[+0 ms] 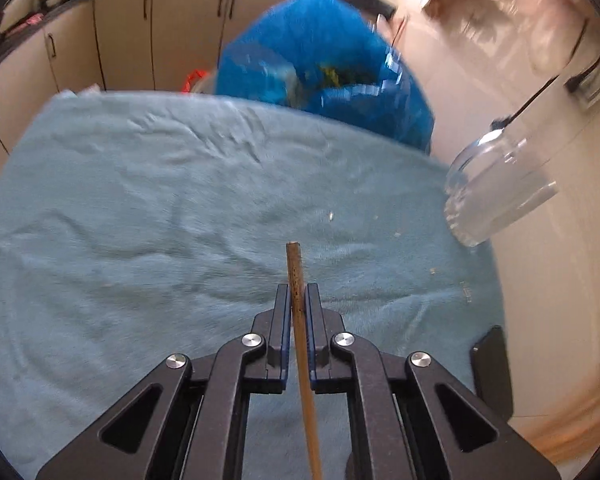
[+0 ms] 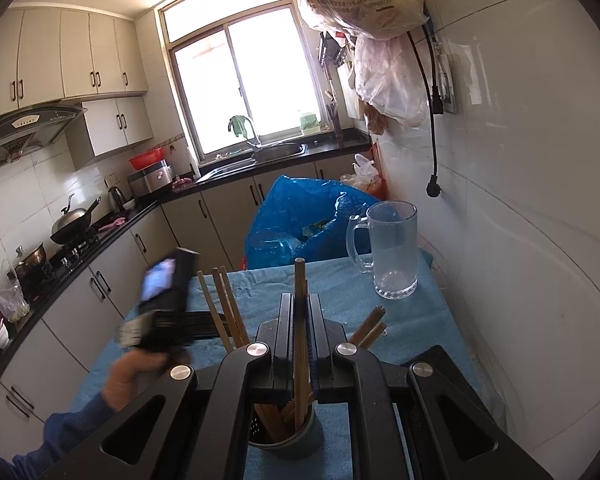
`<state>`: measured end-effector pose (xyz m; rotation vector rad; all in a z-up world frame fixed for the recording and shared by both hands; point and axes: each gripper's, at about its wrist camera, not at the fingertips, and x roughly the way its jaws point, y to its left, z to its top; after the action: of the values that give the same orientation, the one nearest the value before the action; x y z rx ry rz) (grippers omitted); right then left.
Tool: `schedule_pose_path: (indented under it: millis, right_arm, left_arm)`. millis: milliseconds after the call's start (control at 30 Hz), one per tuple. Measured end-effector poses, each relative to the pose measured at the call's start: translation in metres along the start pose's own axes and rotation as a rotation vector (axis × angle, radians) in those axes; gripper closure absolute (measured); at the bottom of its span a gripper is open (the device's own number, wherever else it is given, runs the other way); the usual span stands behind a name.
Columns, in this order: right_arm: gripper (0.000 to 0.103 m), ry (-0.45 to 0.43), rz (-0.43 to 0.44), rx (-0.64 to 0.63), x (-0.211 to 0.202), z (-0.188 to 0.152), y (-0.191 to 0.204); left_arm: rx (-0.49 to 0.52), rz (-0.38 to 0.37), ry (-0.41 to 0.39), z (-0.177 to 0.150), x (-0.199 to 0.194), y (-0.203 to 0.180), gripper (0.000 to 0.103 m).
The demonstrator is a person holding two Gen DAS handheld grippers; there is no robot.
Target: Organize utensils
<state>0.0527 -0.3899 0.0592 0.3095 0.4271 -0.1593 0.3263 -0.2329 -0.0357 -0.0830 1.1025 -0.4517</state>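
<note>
With the left tongs (image 1: 298, 292), clamping shut on one wooden chopstick (image 1: 295, 272), its blunt end sticking out just past the tips, above the blue towel (image 1: 140, 200). With the right tongs (image 2: 300, 300), pinching closed on a second chopstick (image 2: 300, 280), upright between the fingers, its lower end reaching down toward the grey holder (image 2: 288, 444) directly under these tongs.

Judging the task as only near its beginning: seeing the other chopsticks (image 2: 224, 304) leaning out of the same holder on both sides of the right tongs, and seeing the glass mug (image 2: 392, 252) ahead and to the right of them, standing empty. Guessing the mug as the place to fill, so leaving nearly all sticks to carry over, but not being sure of this.

Working over a small table covered with the towel, wrinkled, with a few crumbs just ahead of the left tongs. Looking beyond the tongs into a narrow kitchen: a blue plastic bag (image 2: 300, 216) behind the table, a window (image 2: 236, 80) and a sink (image 2: 276, 152) far ahead, cabinets and a wok (image 2: 72, 224) to the left, plastic bags and a black cable (image 2: 432, 120) hanging on the white wall to the right.
</note>
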Motion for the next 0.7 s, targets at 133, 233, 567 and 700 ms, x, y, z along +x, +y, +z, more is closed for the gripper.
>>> schedule_pose_path:
  millis: [133, 233, 567, 700]
  right_arm:
    - [0.097, -0.018, -0.016, -0.002, -0.005, -0.003, 0.002]
    - [0.097, -0.017, -0.021, 0.008, -0.007, -0.006, 0.001]
    - [0.097, -0.019, -0.028, 0.014, -0.008, -0.008, 0.001]
    - [0.097, -0.015, -0.028, 0.021, -0.005, -0.007, -0.001]
  left_arm:
    - [0.035, -0.024, -0.106, -0.011, -0.054, -0.003, 0.097]
    - [0.071, -0.039, -0.176, -0.019, -0.089, -0.010, 0.098]
    - [0.185, -0.094, -0.372, -0.043, -0.195, -0.041, 0.103]
    - [0.199, -0.099, -0.369, -0.044, -0.208, -0.049, 0.103]
